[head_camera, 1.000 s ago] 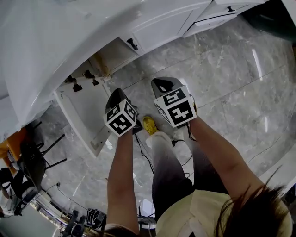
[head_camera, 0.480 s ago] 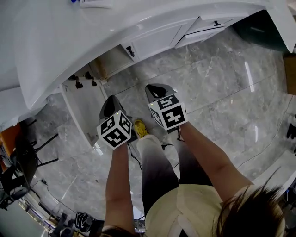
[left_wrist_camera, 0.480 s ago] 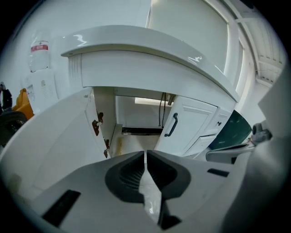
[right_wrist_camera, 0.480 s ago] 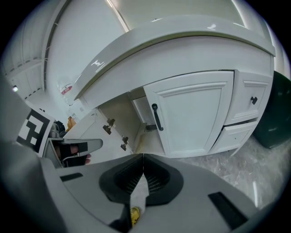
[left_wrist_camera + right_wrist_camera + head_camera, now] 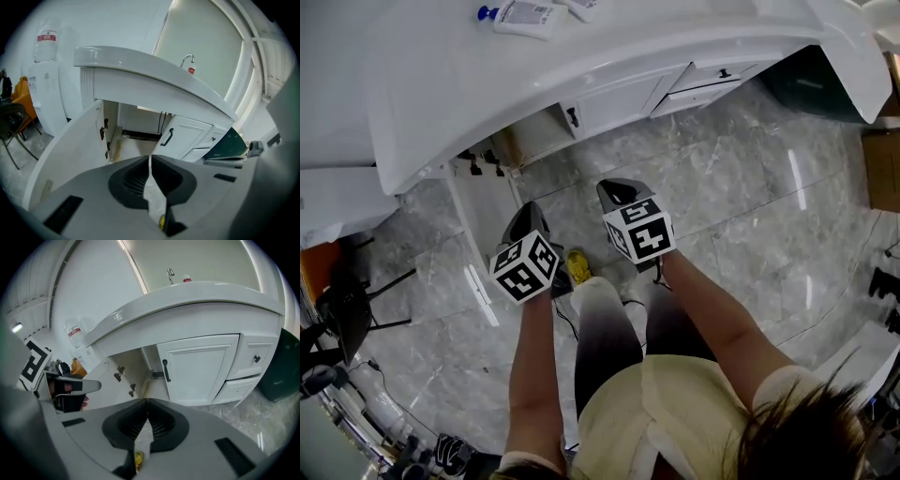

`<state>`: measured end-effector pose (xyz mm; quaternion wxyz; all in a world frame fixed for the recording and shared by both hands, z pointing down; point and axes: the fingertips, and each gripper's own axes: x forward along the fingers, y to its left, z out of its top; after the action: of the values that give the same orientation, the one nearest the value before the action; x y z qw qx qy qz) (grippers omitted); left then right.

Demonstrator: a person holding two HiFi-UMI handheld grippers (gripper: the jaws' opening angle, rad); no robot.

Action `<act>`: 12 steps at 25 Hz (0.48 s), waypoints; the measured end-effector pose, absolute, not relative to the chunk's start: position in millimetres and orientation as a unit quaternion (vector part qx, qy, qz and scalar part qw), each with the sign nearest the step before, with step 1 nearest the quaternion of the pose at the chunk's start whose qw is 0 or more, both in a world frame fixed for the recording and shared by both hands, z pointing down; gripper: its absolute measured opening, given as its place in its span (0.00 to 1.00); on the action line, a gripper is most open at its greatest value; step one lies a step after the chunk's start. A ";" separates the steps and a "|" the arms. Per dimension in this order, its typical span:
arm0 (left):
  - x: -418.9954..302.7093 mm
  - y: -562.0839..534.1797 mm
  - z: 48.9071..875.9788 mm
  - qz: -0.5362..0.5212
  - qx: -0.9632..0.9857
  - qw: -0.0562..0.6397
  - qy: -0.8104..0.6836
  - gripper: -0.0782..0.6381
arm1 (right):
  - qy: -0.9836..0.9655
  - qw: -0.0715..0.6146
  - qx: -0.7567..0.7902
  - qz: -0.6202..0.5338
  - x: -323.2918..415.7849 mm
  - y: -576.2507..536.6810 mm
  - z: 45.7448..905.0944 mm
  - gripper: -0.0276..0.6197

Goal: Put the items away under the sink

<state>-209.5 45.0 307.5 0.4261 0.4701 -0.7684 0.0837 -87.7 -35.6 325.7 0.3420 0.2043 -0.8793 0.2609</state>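
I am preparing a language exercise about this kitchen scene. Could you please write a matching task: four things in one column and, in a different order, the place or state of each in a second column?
Things
1. left door of the sink cabinet
2. right door of the sink cabinet
3. blue-capped bottle
4. yellow shoe

Place or state
a. on the countertop
b. shut
c. on the floor
d. swung open

Right pairs: 1-d, 2-b, 3-a, 4-c.
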 end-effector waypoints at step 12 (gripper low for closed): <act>-201.6 68.9 252.9 0.092 0.491 0.425 -0.755 0.18 | -0.892 0.330 0.185 0.249 -96.0 -16.4 264.6 0.08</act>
<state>-201.6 68.9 252.9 0.4246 0.4913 -0.7549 0.0923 -96.0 -16.4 264.6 0.3301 0.1849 -0.8915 0.2491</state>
